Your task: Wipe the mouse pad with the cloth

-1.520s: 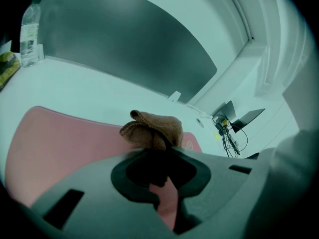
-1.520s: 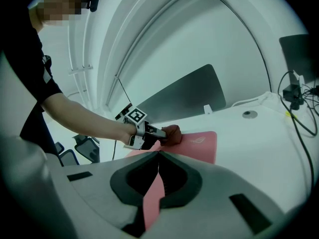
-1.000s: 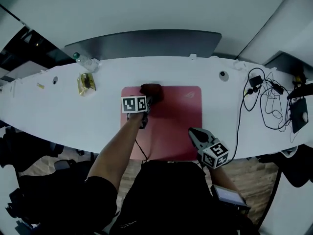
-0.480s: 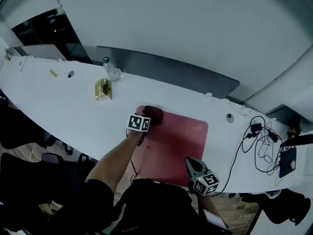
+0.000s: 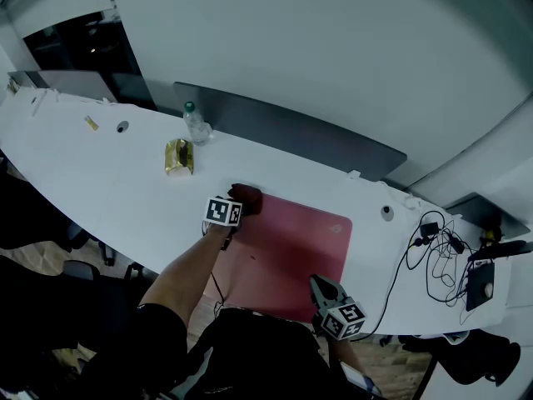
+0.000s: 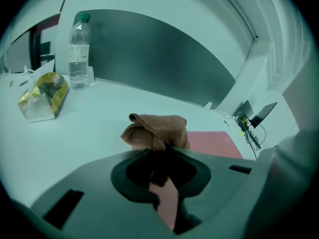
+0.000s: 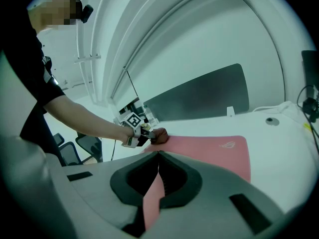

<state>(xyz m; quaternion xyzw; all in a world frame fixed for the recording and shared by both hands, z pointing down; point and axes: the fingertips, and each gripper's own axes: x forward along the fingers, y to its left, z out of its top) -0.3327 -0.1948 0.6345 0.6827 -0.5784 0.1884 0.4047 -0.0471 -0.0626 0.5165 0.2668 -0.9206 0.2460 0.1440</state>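
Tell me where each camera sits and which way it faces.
Head view: on the person's head, looking steeply down at the desk and mouse pad; the left arm, left gripper and right gripper show.
Left gripper view: on the left gripper, facing across the desk toward the bottle; its fingers pinch the cloth.
Right gripper view: on the right gripper, facing along the mouse pad toward the left gripper; its closed fingers and the left arm show.
Shared: both gripper views show the cloth and mouse pad.
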